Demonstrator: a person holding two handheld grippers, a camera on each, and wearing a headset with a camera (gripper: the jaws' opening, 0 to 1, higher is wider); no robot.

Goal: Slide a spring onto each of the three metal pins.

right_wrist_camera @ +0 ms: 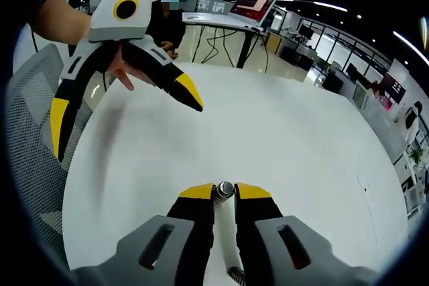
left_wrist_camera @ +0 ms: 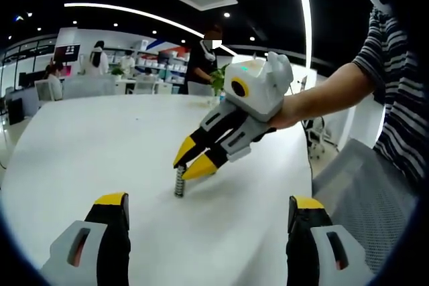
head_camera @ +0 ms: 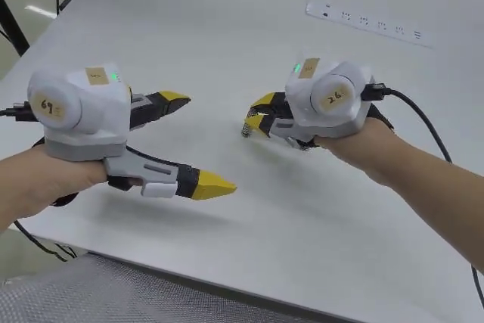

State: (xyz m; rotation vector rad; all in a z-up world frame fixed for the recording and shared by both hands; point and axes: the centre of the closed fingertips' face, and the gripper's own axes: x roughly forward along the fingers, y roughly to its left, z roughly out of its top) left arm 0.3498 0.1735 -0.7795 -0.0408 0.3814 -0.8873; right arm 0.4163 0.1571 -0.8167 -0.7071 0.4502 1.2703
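Nearest me, the left gripper (head_camera: 195, 141) is held over the white tabletop (head_camera: 227, 28). It is released, with its yellow-tipped jaws spread wide and nothing between them. Across from it, a clear gap away, the right gripper (head_camera: 259, 113) points back toward the left one and tilts down, its jaws clenched on a spring (head_camera: 246, 131). In the left gripper view I see the spring standing roughly upright under those tips, its lower end on the tabletop. In the right gripper view a round metal end sits pinched between the two yellow tips; I cannot tell whether that is a pin head or the spring's own end. Farther back, a white power strip (head_camera: 370, 24) lies flat toward the far side of the tabletop.
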